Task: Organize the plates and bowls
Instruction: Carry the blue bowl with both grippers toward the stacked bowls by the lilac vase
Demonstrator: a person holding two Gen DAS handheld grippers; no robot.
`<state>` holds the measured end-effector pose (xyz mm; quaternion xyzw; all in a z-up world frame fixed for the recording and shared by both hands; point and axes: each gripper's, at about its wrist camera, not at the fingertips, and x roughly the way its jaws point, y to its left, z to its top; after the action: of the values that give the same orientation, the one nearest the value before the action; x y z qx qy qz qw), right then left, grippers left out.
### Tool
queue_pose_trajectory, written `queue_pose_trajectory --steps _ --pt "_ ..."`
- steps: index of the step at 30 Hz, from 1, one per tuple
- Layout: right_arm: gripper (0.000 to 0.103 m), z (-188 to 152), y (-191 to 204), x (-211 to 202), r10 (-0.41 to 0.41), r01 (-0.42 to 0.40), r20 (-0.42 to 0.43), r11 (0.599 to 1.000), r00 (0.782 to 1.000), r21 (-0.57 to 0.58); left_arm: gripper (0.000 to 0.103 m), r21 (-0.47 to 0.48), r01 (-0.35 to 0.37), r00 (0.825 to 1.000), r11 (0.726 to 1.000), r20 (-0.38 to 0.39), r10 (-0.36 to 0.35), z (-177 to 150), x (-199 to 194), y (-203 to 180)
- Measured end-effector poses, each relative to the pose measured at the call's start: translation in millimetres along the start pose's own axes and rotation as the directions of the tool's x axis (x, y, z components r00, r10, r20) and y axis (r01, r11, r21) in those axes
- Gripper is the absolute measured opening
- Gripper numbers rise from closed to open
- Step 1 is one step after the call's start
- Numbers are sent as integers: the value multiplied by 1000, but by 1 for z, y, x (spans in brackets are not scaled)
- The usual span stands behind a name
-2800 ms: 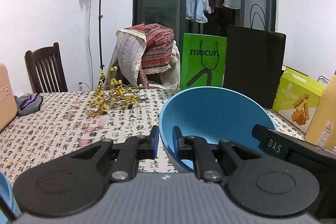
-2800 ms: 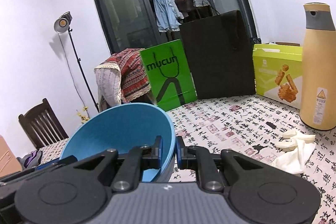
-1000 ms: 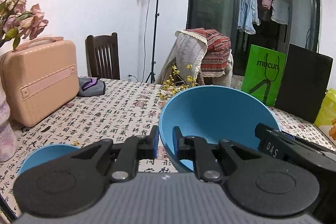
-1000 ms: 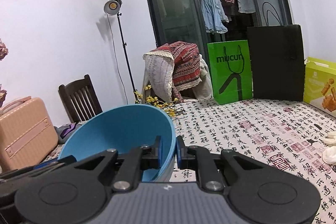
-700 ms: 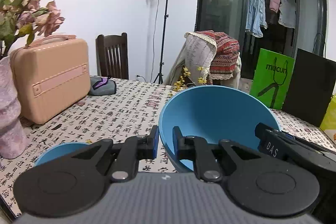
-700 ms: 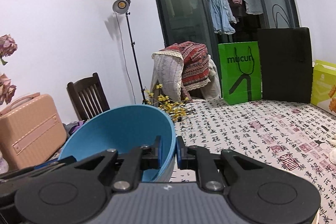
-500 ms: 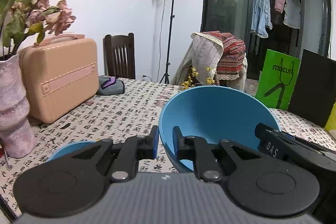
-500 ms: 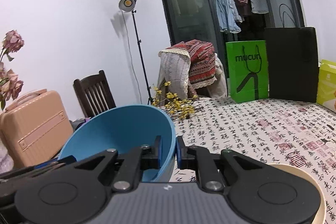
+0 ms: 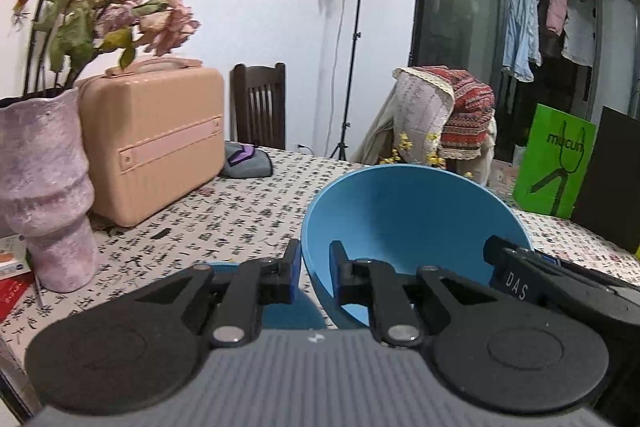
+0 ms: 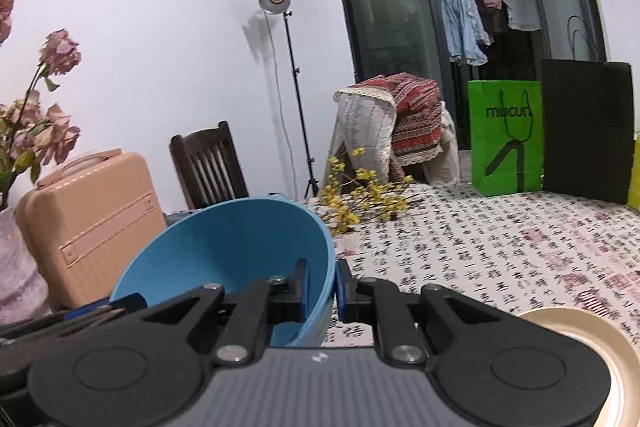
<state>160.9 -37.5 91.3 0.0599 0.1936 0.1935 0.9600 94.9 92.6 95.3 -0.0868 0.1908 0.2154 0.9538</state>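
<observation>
Gripping opposite rims, the left gripper [image 9: 314, 269] and right gripper [image 10: 322, 285] are both being kept clenched on the blue bowl [image 9: 408, 223], which is being held above the patterned tablecloth [image 10: 500, 251], over a second blue bowl [image 9: 288, 311].

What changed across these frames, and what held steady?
The blue bowl was carried sideways along the table toward the pink case and vase; a second blue bowl came into view below. Both the left gripper and right gripper stayed clamped on its rim.

"mucun" on green bag [image 9: 554, 163]; "DAS" on right hand-held gripper [image 9: 516, 286]
</observation>
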Motion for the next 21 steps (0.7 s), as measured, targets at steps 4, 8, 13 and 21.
queue_pose_trajectory --steps 4,8,13,21 --pt "13 -4 13 2 25 -25 -9 1000 1000 -3 14 -2 -21 1000 1000 9 21 0 -2 11" --pt "13 -6 23 2 46 -46 -12 999 999 -1 14 -15 -32 999 999 13 33 -1 -3 22" --pt "13 -10 35 5 70 -70 -20 998 997 -3 14 -32 -53 999 998 10 53 -2 -4 35" --pt "13 -18 51 10 119 -119 -47 993 992 1 14 -45 -86 996 995 12 86 -6 -11 55"
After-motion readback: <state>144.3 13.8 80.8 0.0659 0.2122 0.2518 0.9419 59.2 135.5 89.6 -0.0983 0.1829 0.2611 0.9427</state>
